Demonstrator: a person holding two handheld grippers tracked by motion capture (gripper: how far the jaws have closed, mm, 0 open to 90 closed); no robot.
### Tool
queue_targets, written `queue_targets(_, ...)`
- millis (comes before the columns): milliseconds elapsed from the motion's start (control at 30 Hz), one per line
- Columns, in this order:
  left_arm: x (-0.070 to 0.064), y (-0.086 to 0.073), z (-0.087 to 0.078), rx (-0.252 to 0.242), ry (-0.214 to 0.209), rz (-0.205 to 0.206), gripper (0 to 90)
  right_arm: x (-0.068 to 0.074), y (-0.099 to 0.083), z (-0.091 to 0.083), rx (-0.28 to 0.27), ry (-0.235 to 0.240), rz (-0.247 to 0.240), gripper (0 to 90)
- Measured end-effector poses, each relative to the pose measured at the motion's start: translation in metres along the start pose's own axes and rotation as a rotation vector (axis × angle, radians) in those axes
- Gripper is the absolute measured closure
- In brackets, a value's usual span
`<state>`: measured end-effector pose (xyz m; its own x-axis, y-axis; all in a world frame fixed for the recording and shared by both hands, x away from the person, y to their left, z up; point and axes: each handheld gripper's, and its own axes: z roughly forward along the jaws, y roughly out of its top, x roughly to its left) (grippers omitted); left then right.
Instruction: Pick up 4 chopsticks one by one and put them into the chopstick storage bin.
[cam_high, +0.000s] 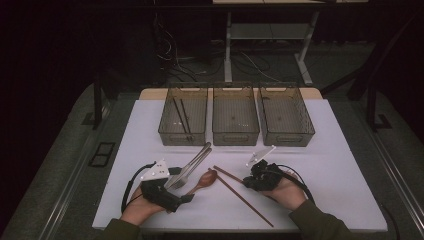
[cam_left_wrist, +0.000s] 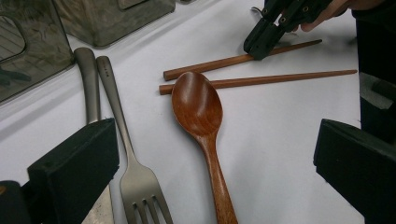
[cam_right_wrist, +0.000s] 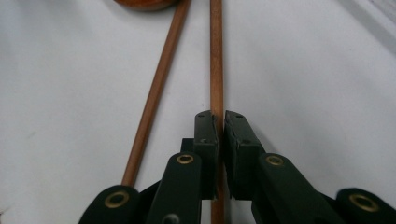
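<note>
— Wooden brown chopstick, thin and straight, on the white table: right gripper clamped narrow on it, near the other brown chopstick?

— Yes, jaws pinch it, stick still lies flat. Left gripper?

— Jaws wide, holding nothing, brown wooden spoon between them, silver metal fork just beside.

— Three smoky clear plastic bins stand behind.

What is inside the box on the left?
The left box holds two thin dark sticks, most likely chopsticks, leaning along its length. Its tinted walls and the dim light hide anything small on its floor.
</note>
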<state>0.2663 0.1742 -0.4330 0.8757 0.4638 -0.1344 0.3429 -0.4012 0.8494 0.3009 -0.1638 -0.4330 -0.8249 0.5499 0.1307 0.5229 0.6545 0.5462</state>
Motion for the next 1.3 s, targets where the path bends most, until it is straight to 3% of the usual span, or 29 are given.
queue_targets(167, 0.000, 0.000, 0.000, 0.001, 0.000, 0.000, 0.0, -0.001, 0.001, -0.002, -0.030, 0.007, 0.012, 83.7)
queue_targets(433, 0.000, 0.000, 0.000, 0.003, -0.001, 0.001, 0.0, -0.004, 0.006, -0.007, -0.103, 0.060, 0.056, 83.7)
queue_targets(633, 0.000, 0.000, 0.001, 0.003, -0.002, 0.001, 0.0, -0.003, 0.011, -0.008, -0.135, 0.080, 0.056, 83.7)
queue_targets(1300, 0.000, 0.000, 0.001, 0.002, -0.003, 0.001, 0.0, -0.010, 0.020, -0.021, -0.167, 0.044, 0.038, 83.7)
